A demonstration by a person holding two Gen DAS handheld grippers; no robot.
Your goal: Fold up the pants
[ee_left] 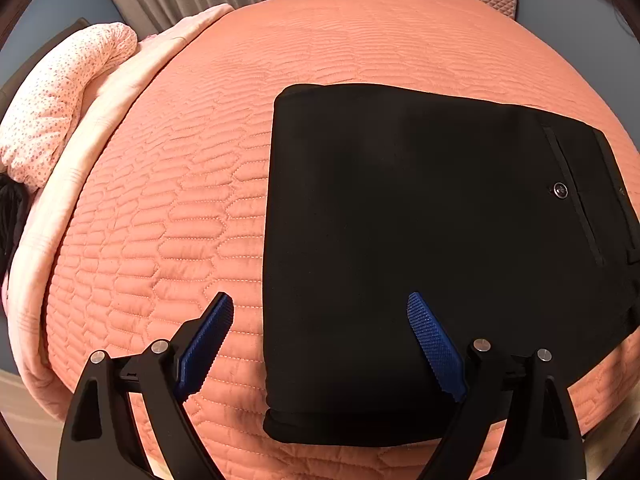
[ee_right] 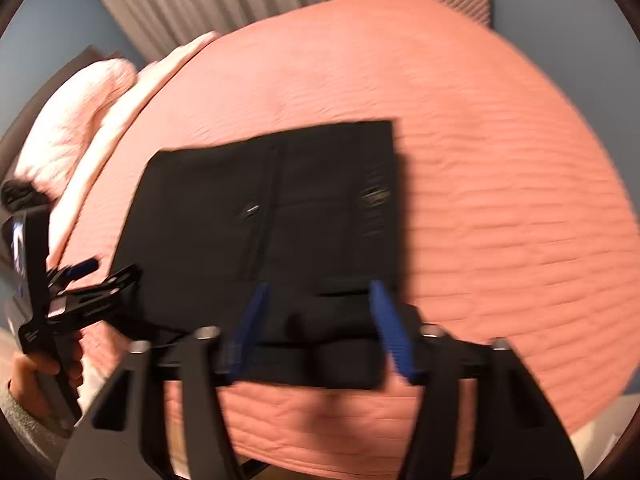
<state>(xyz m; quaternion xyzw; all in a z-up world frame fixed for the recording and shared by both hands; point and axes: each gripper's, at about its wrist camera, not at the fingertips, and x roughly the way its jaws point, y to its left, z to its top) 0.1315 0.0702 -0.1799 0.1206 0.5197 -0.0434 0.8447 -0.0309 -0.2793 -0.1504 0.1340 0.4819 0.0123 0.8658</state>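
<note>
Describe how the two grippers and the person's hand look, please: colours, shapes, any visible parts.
Both the left gripper and the right gripper have black angular frames with silver round bolts and blue textured finger pads. In the right wrist view, a bare hand with a grey sleeve grips the black handle of the left gripper.
</note>
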